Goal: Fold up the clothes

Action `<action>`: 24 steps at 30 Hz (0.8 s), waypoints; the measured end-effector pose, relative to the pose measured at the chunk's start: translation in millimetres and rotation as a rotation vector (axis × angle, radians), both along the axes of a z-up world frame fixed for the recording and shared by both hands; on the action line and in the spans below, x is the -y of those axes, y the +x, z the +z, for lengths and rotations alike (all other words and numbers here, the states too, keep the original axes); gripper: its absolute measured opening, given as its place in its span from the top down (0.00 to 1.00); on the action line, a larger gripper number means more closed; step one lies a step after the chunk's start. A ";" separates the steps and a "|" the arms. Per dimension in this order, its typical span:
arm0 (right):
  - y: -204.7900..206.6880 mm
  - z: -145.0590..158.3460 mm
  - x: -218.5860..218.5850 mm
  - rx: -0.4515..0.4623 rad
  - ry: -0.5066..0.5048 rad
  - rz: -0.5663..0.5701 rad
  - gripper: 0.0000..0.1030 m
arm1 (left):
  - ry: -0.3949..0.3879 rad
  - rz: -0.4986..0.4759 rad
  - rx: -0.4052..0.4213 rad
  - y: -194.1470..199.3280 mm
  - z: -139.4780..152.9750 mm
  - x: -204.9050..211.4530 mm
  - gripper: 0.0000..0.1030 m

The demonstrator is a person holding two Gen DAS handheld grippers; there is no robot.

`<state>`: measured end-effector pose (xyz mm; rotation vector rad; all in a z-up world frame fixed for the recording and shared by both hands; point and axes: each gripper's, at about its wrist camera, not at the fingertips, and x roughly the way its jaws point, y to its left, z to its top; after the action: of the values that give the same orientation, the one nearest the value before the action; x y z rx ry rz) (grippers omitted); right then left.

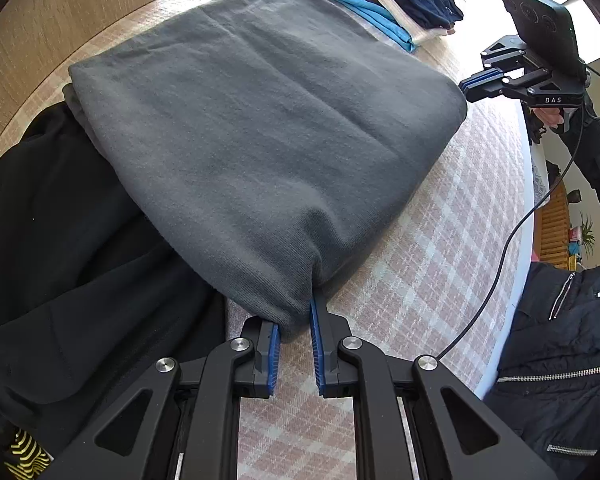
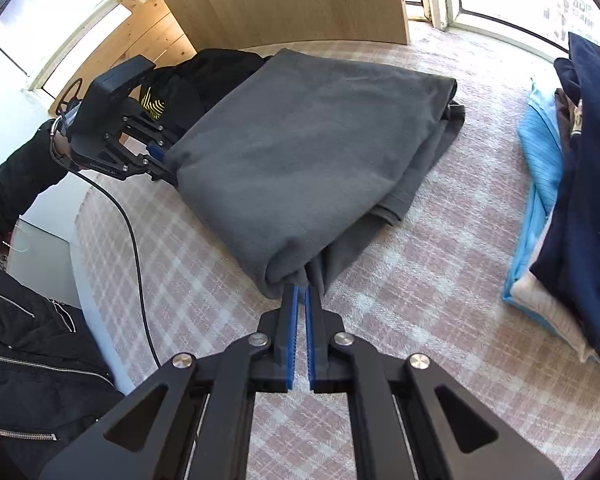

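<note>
A: Left view: left gripper [image 1: 294,326] angled steeply down, blue pads clamping the grey garment's [image 1: 260,128] near corner on the checked bedcover [image 1: 440,272]. I read "DAS" on the right gripper [image 1: 470,85].

B: Right view: right gripper [image 2: 301,294] clenched on the garment's other corner.

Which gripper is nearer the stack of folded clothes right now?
Right. The right gripper, shut on a corner of the grey garment, sits beside the stack of folded clothes. The left gripper grips the garment's opposite corner, by the black garment.
</note>
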<state>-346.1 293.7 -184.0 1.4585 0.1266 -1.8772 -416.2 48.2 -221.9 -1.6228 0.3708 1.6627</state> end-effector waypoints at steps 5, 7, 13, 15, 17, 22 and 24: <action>-12.8 -17.0 -0.3 0.090 -0.042 -0.026 0.96 | 0.005 0.001 -0.002 0.4 5.3 2.3 0.88; -10.3 -16.2 5.0 0.095 -0.046 -0.021 0.96 | 0.009 0.003 -0.002 0.6 6.8 3.0 0.88; -13.2 -9.2 10.0 0.108 -0.051 -0.007 0.80 | 0.002 -0.013 -0.009 -0.4 7.9 1.9 0.88; -13.8 -11.5 20.0 0.106 -0.038 0.007 0.80 | 0.003 -0.012 -0.009 -0.9 7.7 1.9 0.88; -15.1 -15.5 26.1 0.110 -0.028 0.016 0.80 | 0.006 -0.011 -0.010 -1.0 8.2 2.0 0.88; -19.1 -22.5 26.8 0.128 -0.021 0.011 0.80 | 0.006 -0.011 -0.012 22.9 -9.2 -8.4 0.88; -20.9 -24.4 23.4 0.138 -0.023 0.002 0.80 | 0.006 -0.013 -0.011 23.4 -9.6 -8.9 0.88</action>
<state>-367.0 270.4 -208.4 1.5661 0.0402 -1.7645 -392.8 57.1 -231.5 -1.6038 0.3805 1.6626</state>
